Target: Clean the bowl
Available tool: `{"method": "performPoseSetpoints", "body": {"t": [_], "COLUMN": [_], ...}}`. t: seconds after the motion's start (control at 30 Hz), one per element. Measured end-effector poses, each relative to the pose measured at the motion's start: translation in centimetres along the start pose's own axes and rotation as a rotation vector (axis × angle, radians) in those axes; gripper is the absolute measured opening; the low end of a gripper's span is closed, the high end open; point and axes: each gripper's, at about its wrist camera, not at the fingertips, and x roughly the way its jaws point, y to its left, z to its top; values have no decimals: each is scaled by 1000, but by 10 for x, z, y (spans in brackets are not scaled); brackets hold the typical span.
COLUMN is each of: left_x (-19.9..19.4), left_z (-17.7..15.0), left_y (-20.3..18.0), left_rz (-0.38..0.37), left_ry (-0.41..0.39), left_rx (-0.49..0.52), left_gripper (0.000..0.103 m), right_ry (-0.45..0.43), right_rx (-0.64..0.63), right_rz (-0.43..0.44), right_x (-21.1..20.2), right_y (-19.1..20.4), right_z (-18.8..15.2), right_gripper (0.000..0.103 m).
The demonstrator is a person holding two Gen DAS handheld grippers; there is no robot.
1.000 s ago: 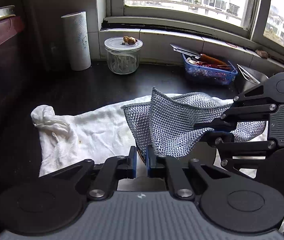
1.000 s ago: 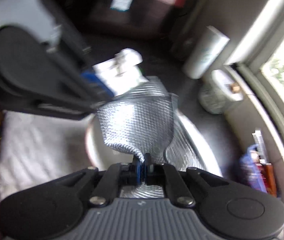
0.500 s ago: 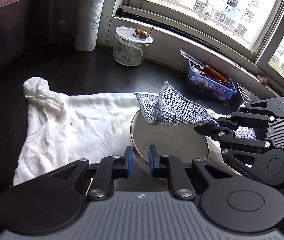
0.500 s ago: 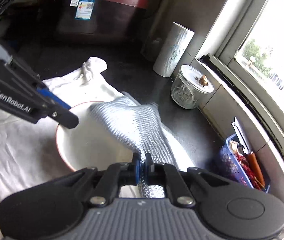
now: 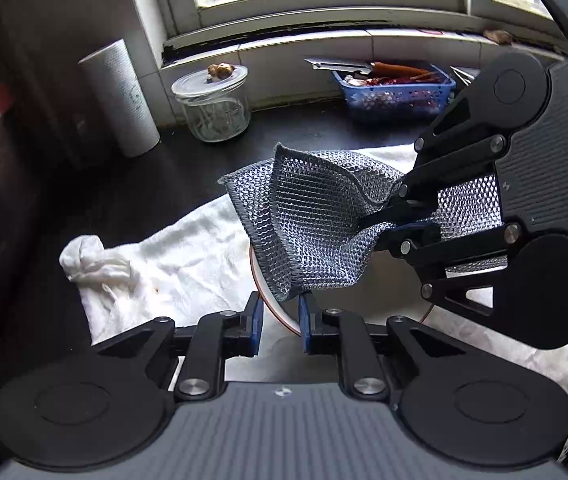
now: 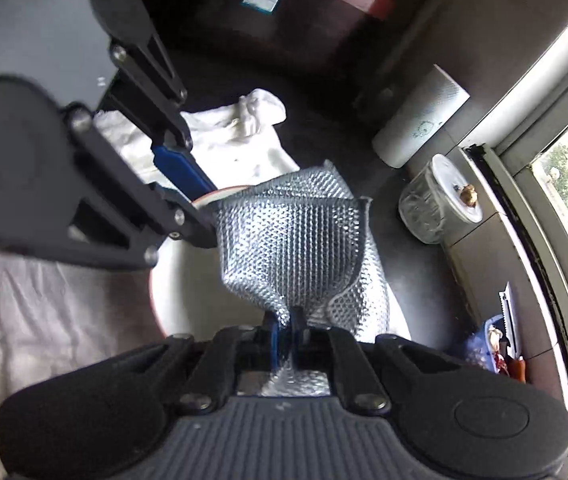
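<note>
Dark counter point(image 5: 132, 196), white towel point(image 5: 188, 256); right gripper point(image 6: 282, 326) pinching mesh cloth point(image 6: 291, 240) over bowl point(image 6: 188, 280); left gripper point(image 5: 280, 316) narrowly parted astride its rim

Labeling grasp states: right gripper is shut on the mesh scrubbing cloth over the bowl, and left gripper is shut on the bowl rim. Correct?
Half right. The right gripper is shut on the mesh scrubbing cloth over the bowl. The left gripper is open, though: the left wrist view shows a clear gap between its jaws, with the bowl rim between them, ungripped.
</note>
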Motion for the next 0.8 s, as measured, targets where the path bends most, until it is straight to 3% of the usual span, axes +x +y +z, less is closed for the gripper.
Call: {"method": "performPoseSetpoints", "body": {"t": [0.13,0.3,0.53,0.7,0.8], "left_x": [-1,2,20,37,38], "left_z": [-2,-12,-62,-116,-122], "left_y": [8,34,68,78,72], "left_rz": [-24,-128,-345,-521,-553], "left_ry": [-7,14,82,128,140], "left_rx": [-117,-435,-1053,-1521,-1545], "left_gripper": [16,13,13,14,14], "right_ry": [23,51,46,28,21], "right_rx": [29,172,402,463,438], "right_rz": [-8,67,181,238,248], "right_x": [10,19,16,10,6], "right_y": [-2,-10,-23,-22,-17], "right_z": [2,-3,-15,-16,-9], "right_gripper": [6,6,6,4,5]}}
